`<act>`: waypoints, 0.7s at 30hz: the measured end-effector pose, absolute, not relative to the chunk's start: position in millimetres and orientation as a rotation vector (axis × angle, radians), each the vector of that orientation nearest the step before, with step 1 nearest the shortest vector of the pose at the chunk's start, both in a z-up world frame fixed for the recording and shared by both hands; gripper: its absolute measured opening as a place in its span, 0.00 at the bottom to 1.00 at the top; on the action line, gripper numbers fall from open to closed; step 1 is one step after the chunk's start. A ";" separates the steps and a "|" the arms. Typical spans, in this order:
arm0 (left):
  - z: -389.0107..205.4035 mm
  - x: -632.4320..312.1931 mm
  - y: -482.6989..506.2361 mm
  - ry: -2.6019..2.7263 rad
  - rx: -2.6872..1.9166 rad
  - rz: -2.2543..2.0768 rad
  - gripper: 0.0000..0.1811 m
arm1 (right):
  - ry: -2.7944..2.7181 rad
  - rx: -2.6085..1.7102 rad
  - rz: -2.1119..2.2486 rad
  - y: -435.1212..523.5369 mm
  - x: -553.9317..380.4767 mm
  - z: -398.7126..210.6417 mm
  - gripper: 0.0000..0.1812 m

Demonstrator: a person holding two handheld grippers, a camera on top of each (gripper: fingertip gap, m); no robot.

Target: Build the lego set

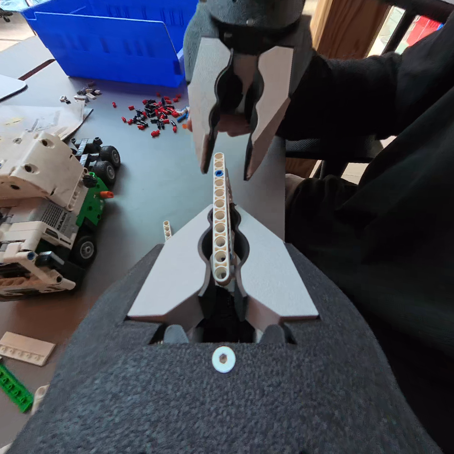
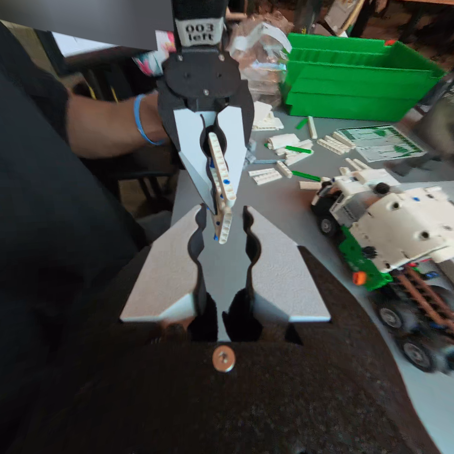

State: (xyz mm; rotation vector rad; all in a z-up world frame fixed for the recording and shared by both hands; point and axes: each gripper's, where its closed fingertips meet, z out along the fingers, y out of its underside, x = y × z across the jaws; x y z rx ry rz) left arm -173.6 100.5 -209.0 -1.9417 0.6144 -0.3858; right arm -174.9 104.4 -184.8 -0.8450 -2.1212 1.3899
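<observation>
Grey table (image 1: 157,172) seen below — white holed beam (image 1: 219,221) is clamped by left gripper (image 1: 222,211), right gripper (image 2: 223,208) spread apart around its tip.

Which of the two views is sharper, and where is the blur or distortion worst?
Left wrist view: sharper, the white beam in the left claw crisp, with fisheye bending at the blue bin. Right wrist view: softer, the truck and green bin smeared toward the right edge.

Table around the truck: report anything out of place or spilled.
A heap of small red and black pins lies scattered loose on the grey table beside the blue bin, not in it. White beams also lie strewn near the green bin. The truck stands upright on its wheels.
</observation>
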 end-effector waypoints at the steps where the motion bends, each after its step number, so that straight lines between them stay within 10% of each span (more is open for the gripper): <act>1: -207.0 -171.0 99.5 0.606 -1.933 -0.418 0.03 | -2.097 -0.852 1.467 101.8 -174.8 -182.9 0.11; 13: -185.6 -194.8 90.3 0.564 -1.902 -0.190 0.19 | -1.972 -1.196 1.920 113.4 -165.3 -185.2 0.04; 21: -202.4 -236.9 84.2 0.798 -1.990 0.734 0.33 | -1.952 -1.429 1.809 132.0 -168.5 -197.9 0.04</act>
